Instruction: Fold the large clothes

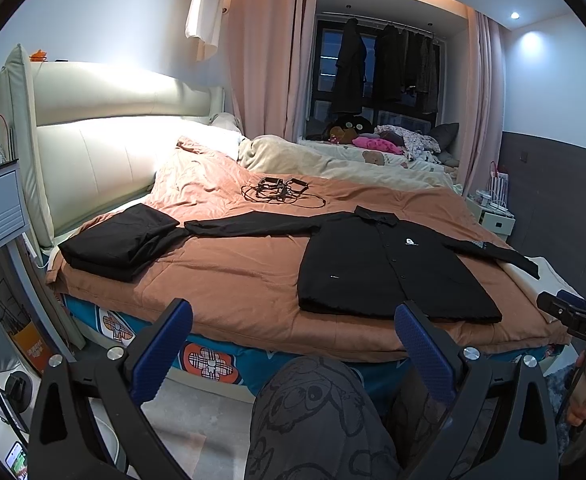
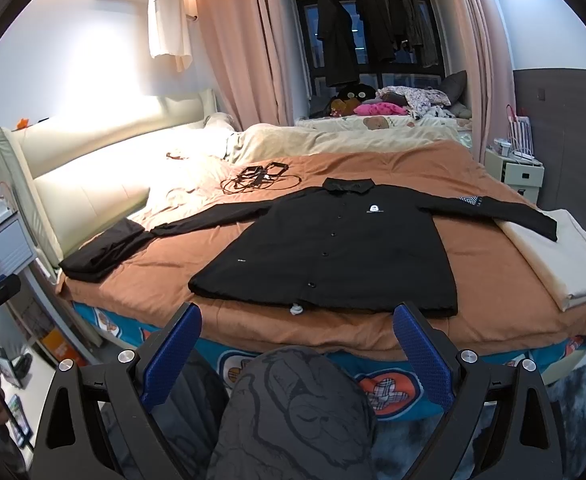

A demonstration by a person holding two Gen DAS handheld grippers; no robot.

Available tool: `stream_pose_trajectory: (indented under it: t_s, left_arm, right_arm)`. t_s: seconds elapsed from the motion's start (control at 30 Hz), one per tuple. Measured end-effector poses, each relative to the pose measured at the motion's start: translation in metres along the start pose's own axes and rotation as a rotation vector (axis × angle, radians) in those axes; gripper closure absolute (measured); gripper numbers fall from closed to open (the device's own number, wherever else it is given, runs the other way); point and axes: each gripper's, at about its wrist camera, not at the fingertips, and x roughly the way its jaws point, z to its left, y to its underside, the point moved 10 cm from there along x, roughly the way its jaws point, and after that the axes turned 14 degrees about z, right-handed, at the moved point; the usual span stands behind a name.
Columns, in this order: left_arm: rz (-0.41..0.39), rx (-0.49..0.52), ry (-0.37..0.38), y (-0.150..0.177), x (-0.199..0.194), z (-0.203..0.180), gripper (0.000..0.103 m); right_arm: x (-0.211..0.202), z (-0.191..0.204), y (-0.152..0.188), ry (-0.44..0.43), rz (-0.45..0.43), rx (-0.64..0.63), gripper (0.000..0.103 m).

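Step in hand, as I read it: pre-grasp. Black coat lies flat, front up, buttoned, on the bed; both sleeves spread out sideways, no fold started on it.

Left hand-held gripper: jaws wide apart, nothing between them, held off the bed edge above the person's knee. Coat is ahead and right of it; hem sits just beyond its right finger. Coat's long sleeve runs ahead and left, cuff end meeting a folded black garment far left.

Right hand-held gripper: also fully open, empty. Coat is dead ahead, hem just past the fingertips, collar at the far end. Other sleeve extends ahead-right, its cuff lying on a folded beige sheet.

Next move probably: each gripper goes forward to a sleeve or shoulder, pinches one layer of cloth only, folds inward over the body.

Watch: cable tangle beyond the collar; stay clear.
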Motion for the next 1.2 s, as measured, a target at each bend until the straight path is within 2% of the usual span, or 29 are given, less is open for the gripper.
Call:
stream_pose_trajectory:
  t_s: [0.43,0.63,0.87,1.2]
  left_arm:
    - [0.004,-0.002,0.001,0.001,0.001,0.001,0.000]
    - [0.026,-0.008,0.002,-0.011,0.008,0.002,0.000]
    - [0.028,-0.012,-0.010,-0.032,0.028,0.009,0.000]
    - [0.056,-0.040,-0.029,-0.075,0.093,0.032,0.000]
  right_arm:
    - [0.001,-0.001,0.000,-0.001,0.002,0.002,0.006]
    - [0.005,-0.003,-0.005,-0.009,0.008,0.014,0.006]
    - [0.027,-0.002,-0.028,-0.022,0.013,0.024,0.006]
    - [0.085,0.007,-0.083,-0.046,0.045,0.021,0.006]
